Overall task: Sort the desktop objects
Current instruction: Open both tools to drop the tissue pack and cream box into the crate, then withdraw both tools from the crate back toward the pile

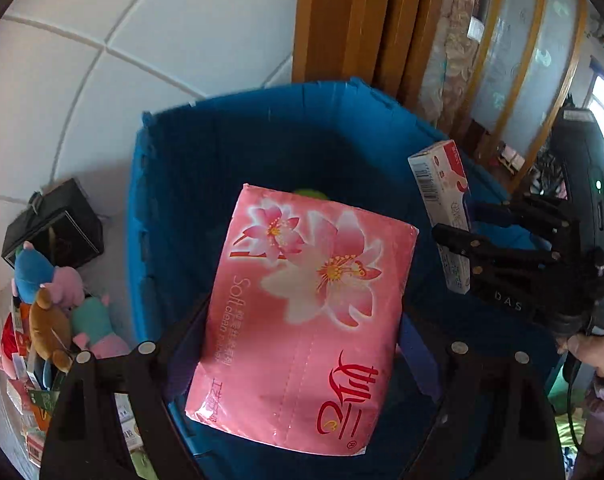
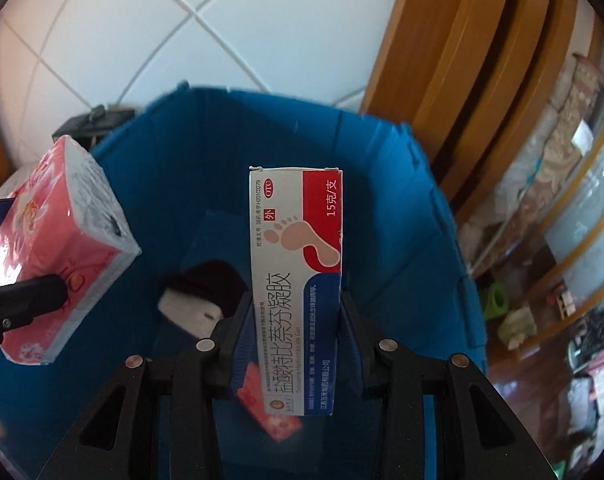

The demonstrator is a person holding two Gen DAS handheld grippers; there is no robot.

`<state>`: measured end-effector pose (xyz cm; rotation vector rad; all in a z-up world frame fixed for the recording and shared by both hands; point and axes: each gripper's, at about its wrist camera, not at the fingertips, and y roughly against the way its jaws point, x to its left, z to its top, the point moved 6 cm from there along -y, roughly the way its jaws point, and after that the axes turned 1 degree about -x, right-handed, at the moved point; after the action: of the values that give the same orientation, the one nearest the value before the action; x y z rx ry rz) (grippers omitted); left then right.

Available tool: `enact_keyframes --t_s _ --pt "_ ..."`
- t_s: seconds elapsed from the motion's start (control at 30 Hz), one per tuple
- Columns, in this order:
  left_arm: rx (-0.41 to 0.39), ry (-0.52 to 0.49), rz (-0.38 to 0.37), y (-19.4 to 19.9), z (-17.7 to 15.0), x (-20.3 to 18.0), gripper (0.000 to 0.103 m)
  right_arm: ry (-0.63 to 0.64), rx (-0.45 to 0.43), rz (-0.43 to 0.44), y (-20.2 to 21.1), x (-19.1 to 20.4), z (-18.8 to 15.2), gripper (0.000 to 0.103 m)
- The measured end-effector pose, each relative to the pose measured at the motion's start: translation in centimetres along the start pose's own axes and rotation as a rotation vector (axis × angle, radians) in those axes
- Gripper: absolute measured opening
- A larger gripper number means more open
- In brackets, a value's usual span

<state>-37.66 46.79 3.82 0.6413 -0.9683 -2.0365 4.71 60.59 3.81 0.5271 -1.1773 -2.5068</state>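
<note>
My left gripper (image 1: 302,354) is shut on a pink tissue pack (image 1: 306,320) with a lily print, its jaws wide around the pack's sides. The pack hangs over a deep blue bin (image 1: 205,148). To its right, my right gripper (image 1: 458,236) is shut on a slim white, red and blue ointment box (image 1: 442,196). In the right wrist view the ointment box (image 2: 297,280) with a footprint picture stands upright between the jaws of the right gripper (image 2: 295,320), above the blue bin (image 2: 261,128). The tissue pack (image 2: 57,256) shows at the left with a left finger (image 2: 25,300) on it.
Low in the bin lie a black-and-white item (image 2: 201,296) and a red packet (image 2: 269,404). Left of the bin are plush toys (image 1: 49,304), a black box (image 1: 53,224) and small cartons (image 1: 25,400). A wooden frame (image 1: 362,20) rises behind, above white floor tiles (image 1: 101,40).
</note>
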Motion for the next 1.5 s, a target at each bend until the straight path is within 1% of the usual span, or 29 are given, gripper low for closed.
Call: enact_keyframes --t_s 0.1,0.17,0.23,0.3,0.37,0.4,0.43,0.5,0.57,0.63,0.67,0.73,0.77,0.83,0.9,1.0,1.03,1.1,1.17,1.23,1.3,1.5 --pt "0.15 -0.006 0.0 -3.7 -1.7 -1.4 0.088 -0.022 0.128 0.051 -3.4 -1.4 -2.2 0.038" --pt "0.227 0.012 -0.001 -5.6 -2.6 -2.0 0.089 -0.012 0.184 0.043 -4.9 -2.3 -3.0 0.039" --pt "0.287 0.029 0.002 -7.0 -3.4 -2.2 0.089 0.007 0.225 0.029 -5.8 -2.5 -3.7 0.039" --pt "0.315 0.027 0.023 -8.1 -3.7 -2.2 0.09 0.015 0.264 0.029 -6.4 -2.8 -4.3 0.039" --pt "0.327 0.011 0.064 -8.9 -3.9 -2.1 0.09 0.021 0.285 0.027 -6.7 -3.0 -4.8 0.041" --pt "0.336 0.015 0.084 -9.2 -4.1 -1.9 0.091 0.022 0.289 0.027 -7.0 -3.3 -4.8 0.048" --pt "0.347 0.023 0.096 -9.5 -4.1 -2.0 0.091 0.021 0.29 0.031 -7.1 -3.3 -4.9 0.058" --pt "0.373 0.049 0.091 -9.6 -4.5 -1.5 0.092 0.021 0.291 0.044 -7.3 -3.2 -5.1 0.066" --pt "0.394 0.051 0.07 -9.8 -4.3 -1.4 0.092 0.016 0.292 0.056 -7.6 -3.6 -5.4 0.068" --pt "0.398 0.041 0.067 -9.9 -4.3 -1.3 0.093 0.004 0.28 0.057 -7.4 -3.6 -4.8 0.072" --pt "0.394 0.042 0.064 -9.7 -4.3 -1.4 0.093 0.001 0.277 0.055 -7.2 -3.5 -4.9 0.074" --pt "0.365 0.048 0.05 -9.2 -3.9 -1.4 0.093 -0.002 0.274 0.061 -6.9 -3.8 -4.8 0.08" --pt "0.344 0.048 0.045 -8.8 -3.7 -1.5 0.093 -0.001 0.271 0.062 -7.3 -3.9 -4.3 0.081" --pt "0.312 0.045 0.032 -7.8 -3.6 -1.8 0.094 -0.001 0.256 0.06 -6.6 -3.9 -4.2 0.083" --pt "0.297 0.028 -0.005 -6.7 -3.5 -2.6 0.096 0.004 0.248 0.063 -6.2 -3.7 -4.3 0.084" --pt "0.282 0.008 -0.048 -5.5 -3.3 -3.7 0.098 0.019 0.238 0.056 -5.3 -3.4 -4.6 0.09" --pt "0.27 -0.002 -0.054 -5.2 -3.2 -3.9 0.098 0.024 0.235 0.053 -5.1 -3.2 -4.7 0.091" --pt "0.256 0.002 -0.029 -4.7 -3.1 -3.9 0.098 0.022 0.229 0.051 -4.5 -3.0 -5.0 0.091" --pt "0.263 0.017 -0.043 -4.4 -3.3 -4.0 0.098 0.017 0.224 0.053 -3.8 -2.9 -5.3 0.091" --pt "0.246 0.016 -0.052 -3.8 -3.7 -3.9 0.098 0.01 0.217 0.054 -3.1 -2.7 -5.7 0.093" --pt "0.197 0.0 -0.036 -2.6 -4.0 -3.7 0.098 0.0 0.204 0.061 -2.1 -2.5 -6.0 0.096" --pt "-0.038 -0.005 0.048 3.9 -5.0 -1.9 0.098 -0.044 0.12 0.082 1.4 -1.2 -6.3 0.101"
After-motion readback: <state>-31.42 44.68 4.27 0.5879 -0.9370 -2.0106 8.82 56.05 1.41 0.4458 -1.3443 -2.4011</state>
